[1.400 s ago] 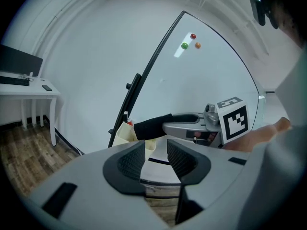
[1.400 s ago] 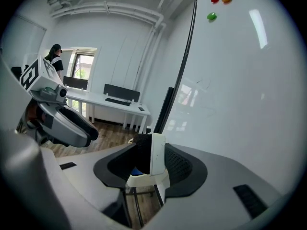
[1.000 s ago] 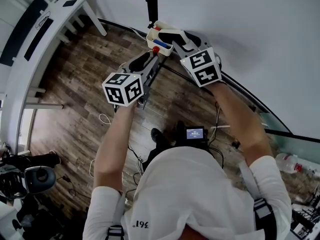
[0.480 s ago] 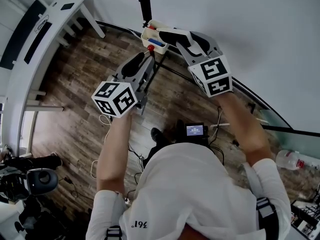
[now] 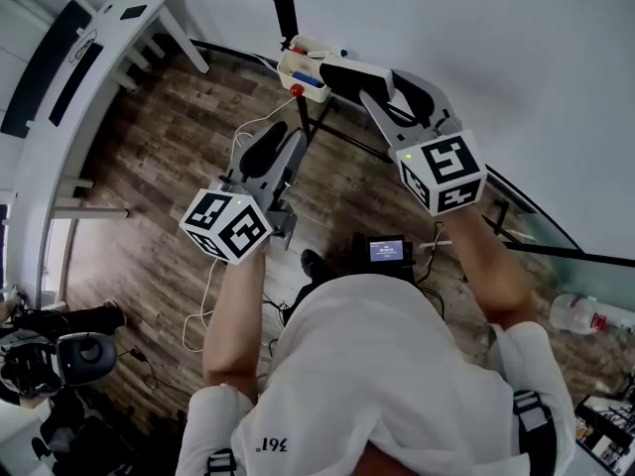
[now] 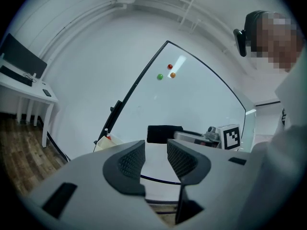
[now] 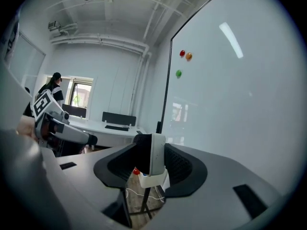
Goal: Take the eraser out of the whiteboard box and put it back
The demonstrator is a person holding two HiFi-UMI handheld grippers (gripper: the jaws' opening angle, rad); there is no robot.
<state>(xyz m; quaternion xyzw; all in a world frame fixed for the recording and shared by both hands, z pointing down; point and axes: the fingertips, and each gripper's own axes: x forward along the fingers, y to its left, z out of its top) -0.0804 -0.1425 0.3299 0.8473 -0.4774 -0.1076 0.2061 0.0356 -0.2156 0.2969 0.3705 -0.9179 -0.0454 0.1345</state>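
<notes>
Nearest, on smooth grey plastic shells, the dark ribbed pads of both tongs. Left tongs (image 6: 156, 153) released, pads parted with only air between. Right tongs (image 7: 151, 159) clenched on the eraser (image 7: 152, 153): a slim block, black felt on one face, hard white plastic on the other, pinched flat between the pads. Just past and below it in the right gripper view, the whiteboard box (image 7: 154, 180), a small cream open-topped tray with a red knob (image 7: 136, 171) beside it. Eraser out of the whiteboard box and apart from it. Beyond, the glossy whiteboard (image 7: 230, 104) with round red, orange and green magnets (image 7: 182, 53). Far off, a white table (image 7: 115, 127).

Only from the head view: the dark wood-plank floor (image 5: 159, 167), the black-and-white marker cubes (image 5: 226, 224), the left tongs (image 5: 283, 139) short of the whiteboard box (image 5: 298, 67) and apart from it, and the right tongs (image 5: 337, 70) just beside it. Only from the left gripper view: the eraser (image 6: 164, 133) side-on as a black bar, well right of the cream whiteboard box (image 6: 103, 145). Only from the right gripper view: the eraser's two-layer build.
</notes>
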